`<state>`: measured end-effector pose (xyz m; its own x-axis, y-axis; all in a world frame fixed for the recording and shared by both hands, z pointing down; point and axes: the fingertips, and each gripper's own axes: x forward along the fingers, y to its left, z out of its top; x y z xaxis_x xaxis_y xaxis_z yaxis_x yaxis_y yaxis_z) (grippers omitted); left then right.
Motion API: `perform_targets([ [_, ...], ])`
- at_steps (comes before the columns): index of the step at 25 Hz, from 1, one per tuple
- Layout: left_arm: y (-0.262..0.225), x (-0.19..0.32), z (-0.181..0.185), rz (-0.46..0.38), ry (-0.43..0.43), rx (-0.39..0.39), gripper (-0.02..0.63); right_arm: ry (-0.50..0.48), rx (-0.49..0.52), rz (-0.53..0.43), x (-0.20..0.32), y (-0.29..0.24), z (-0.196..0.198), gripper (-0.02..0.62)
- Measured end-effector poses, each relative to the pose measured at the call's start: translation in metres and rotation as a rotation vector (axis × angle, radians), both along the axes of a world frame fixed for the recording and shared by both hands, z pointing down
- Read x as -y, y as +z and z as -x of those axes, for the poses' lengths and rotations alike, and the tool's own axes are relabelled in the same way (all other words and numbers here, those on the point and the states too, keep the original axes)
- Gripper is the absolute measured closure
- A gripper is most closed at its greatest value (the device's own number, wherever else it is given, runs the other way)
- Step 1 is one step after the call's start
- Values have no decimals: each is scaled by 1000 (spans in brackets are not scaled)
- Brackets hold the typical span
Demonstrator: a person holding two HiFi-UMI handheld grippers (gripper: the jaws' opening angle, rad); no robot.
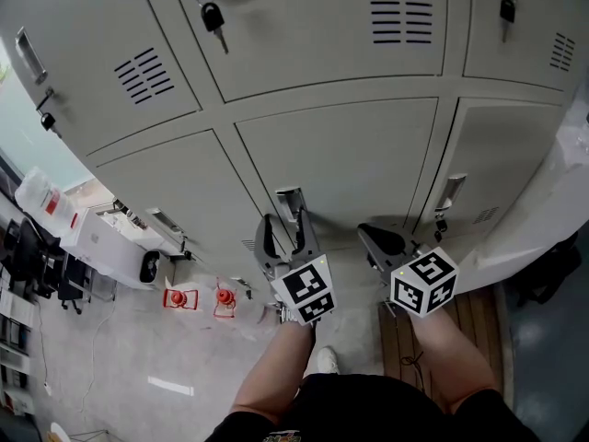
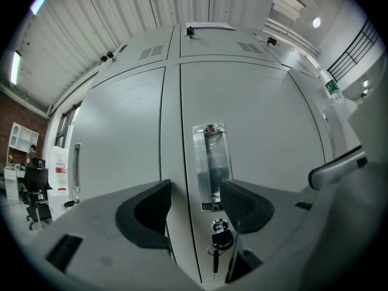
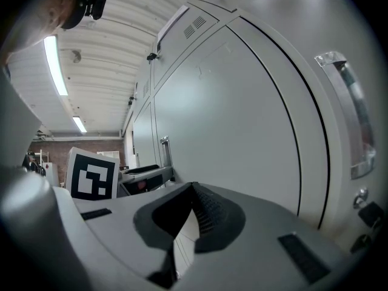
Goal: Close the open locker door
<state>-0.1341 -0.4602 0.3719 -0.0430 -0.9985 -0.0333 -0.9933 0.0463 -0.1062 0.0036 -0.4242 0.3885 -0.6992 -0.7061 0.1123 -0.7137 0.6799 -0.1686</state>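
Grey locker bank, upper row cut off by the frame. Nearest, left gripper jaws stand apart and empty; right gripper jaws meet. Beyond, the locker door faces them, seemingly flush, its long handle upright above a hanging key.

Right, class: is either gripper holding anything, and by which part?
Nothing is held. The left gripper is open before the shiny metal locker handle, not pressing it; the right gripper is shut, empty.

The handle is seen at frame centre on the locker door, the key hung just below it, the left gripper placed before both.
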Motion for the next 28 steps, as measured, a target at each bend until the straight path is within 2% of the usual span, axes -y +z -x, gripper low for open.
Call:
perform_targets([
  [9,0,-1,-1,12,19,-9,370,4,6,-4,-8,-3,-8,542],
  [15,-10,-15,-11,-12,38,15,367,1,11,-4,-16,-5,-14,541],
  [21,-18,-48,-24,-25,63,35,367,-26,12,-12,-38,-10,-15,541],
  [28,-13,-106,-35,-5,87,27,367,-81,-17,-38,-89,-14,-13,541],
])
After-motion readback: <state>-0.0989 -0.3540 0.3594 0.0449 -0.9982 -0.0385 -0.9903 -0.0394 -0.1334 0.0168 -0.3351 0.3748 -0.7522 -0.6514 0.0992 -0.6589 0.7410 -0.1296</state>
